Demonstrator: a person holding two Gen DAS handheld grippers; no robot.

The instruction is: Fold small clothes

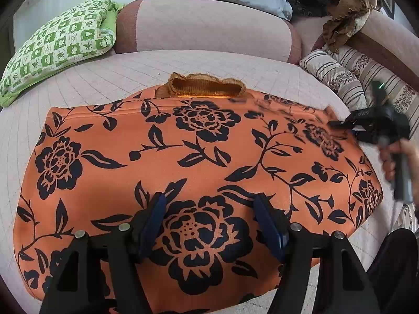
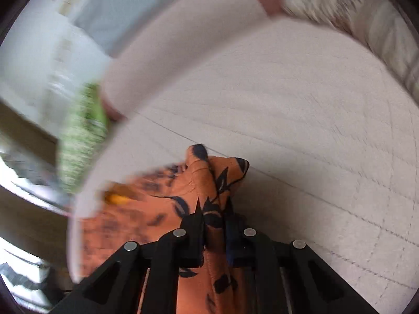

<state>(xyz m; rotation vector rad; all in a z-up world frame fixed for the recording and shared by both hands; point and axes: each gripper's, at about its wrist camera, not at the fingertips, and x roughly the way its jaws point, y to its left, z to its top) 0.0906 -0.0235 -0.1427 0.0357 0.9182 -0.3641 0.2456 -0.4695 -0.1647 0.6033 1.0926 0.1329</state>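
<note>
The garment [image 1: 183, 162] lay spread on the bed [image 1: 104, 76]. Behind it sat the bolster [image 1: 204, 28]. Left of it lay a pillow [image 1: 60, 41]; right of it, another cushion [image 1: 337, 76]. The right gripper [image 2: 213, 225] pinched its right edge.

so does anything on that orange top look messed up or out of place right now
Nothing damaged. The orange floral top lies mostly flat on the quilted bed, but its right corner is bunched up, pinched in the right claw. The left claw hovers open over it.
</note>
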